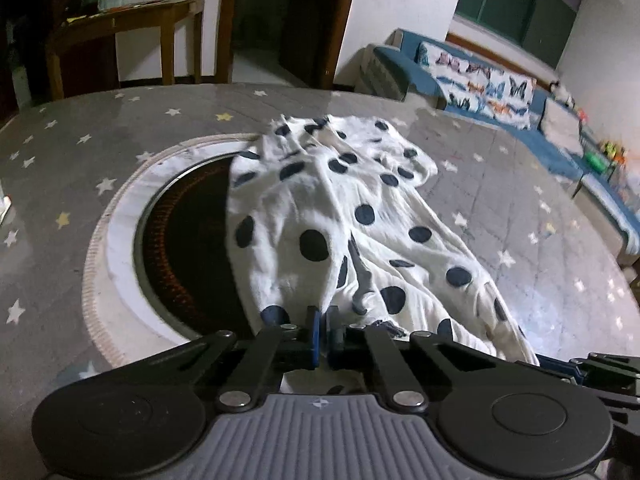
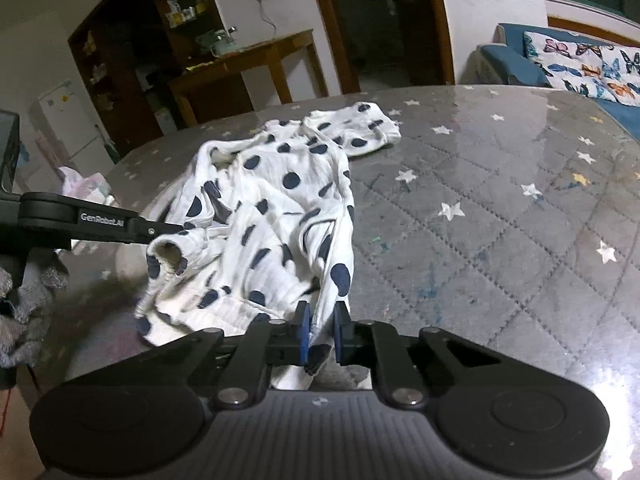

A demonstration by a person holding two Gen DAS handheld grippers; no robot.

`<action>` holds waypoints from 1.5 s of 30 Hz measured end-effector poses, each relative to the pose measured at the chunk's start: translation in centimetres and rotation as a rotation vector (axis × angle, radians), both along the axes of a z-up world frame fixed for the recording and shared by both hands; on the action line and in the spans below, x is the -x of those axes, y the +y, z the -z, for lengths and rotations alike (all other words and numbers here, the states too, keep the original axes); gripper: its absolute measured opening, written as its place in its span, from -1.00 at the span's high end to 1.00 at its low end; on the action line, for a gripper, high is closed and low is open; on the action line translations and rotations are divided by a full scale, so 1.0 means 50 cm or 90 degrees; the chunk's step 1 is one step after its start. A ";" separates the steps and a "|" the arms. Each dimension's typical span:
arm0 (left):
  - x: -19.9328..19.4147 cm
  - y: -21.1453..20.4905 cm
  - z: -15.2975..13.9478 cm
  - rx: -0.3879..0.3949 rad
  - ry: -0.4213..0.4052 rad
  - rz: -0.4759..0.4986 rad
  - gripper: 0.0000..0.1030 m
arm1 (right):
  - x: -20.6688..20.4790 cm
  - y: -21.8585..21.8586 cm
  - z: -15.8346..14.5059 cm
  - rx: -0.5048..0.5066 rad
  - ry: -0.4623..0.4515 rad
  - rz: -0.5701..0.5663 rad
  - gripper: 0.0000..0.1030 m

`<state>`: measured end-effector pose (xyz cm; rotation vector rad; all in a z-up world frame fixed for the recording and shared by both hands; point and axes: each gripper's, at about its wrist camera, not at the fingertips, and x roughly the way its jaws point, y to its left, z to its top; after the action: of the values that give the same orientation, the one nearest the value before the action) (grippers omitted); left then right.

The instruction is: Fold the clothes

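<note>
On starry table (image 2: 500, 208) | spotted garment (image 2: 276, 208) lies crumpled by round inset (image 1: 120, 216) | left gripper (image 1: 322, 330), right gripper (image 2: 322, 322) each pinch near hem, likely to spread it flat

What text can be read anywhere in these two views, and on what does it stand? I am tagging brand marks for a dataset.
"GenRobot.AI": white letters on the black arm of the left gripper, in the right wrist view.
Small round emblem on the grey ribbed gripper body: a symbol, no letters.
Packages on the dark wooden shelf: too small and blurred to read.
White dark-dotted garment: no text.
</note>
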<state>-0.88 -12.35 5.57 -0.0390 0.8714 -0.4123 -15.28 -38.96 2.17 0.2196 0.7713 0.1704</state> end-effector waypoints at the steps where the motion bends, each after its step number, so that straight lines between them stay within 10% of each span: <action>1: 0.004 0.016 -0.006 0.010 0.001 -0.003 0.95 | 0.005 0.001 -0.007 0.003 -0.004 -0.005 0.81; 27: 0.156 0.189 0.007 -0.016 0.085 0.072 0.88 | 0.177 -0.002 -0.072 0.054 0.084 -0.165 0.67; 32: 0.150 0.187 -0.020 -0.022 0.044 0.071 0.46 | 0.148 -0.017 -0.108 0.075 0.049 -0.156 0.57; 45: 0.020 0.117 -0.061 -0.017 -0.023 0.046 0.38 | -0.086 -0.023 -0.147 0.112 -0.011 -0.128 0.55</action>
<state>-1.87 -6.50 8.62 0.0249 0.8439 -0.4674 -10.97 -40.11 9.54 -0.0264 0.7865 0.2931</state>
